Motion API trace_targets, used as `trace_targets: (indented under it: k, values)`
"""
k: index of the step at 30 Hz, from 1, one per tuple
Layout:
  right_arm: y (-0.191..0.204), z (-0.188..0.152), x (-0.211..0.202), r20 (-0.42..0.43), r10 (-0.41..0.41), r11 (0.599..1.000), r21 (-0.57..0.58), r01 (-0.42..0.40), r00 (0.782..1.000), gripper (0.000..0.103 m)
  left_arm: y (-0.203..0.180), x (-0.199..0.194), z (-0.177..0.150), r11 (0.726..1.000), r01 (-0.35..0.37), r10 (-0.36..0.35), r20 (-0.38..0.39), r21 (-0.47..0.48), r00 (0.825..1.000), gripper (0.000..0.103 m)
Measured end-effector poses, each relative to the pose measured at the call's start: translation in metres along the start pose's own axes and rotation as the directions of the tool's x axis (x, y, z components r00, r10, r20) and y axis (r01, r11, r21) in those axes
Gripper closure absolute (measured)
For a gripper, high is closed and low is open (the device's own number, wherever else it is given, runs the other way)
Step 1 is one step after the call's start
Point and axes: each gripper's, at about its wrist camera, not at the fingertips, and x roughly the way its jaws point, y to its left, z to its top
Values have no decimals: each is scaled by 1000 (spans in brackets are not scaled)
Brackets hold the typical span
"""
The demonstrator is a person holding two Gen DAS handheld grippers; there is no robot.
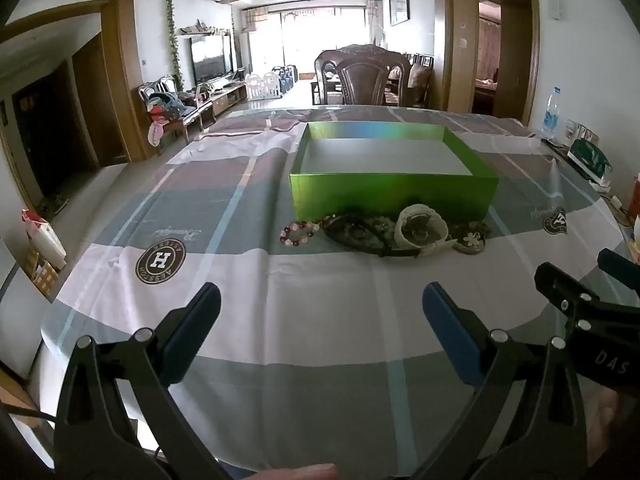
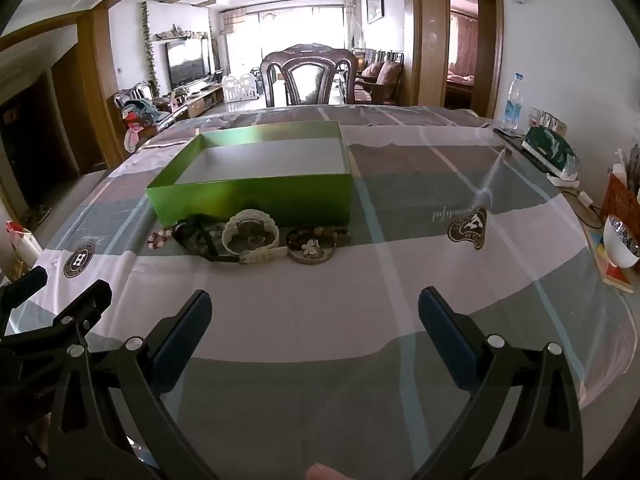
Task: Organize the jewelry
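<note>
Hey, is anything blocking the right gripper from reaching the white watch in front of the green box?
Nothing visible. Only bare tablecloth lies between the open right gripper and the white watch. A dark necklace and a flower bracelet crowd its sides. The green box sits just behind.

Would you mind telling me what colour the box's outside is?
Shiny green outside; the box is white inside. It shows best in the left wrist view.
</note>
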Motion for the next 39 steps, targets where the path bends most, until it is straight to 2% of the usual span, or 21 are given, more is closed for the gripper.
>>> trace_targets:
  k: [39]
  values:
    - [2, -1, -2, -9, 0, 1000, -2, 0, 1000, 2, 0, 0, 0, 1000, -3, 3, 5, 3, 1000, 3]
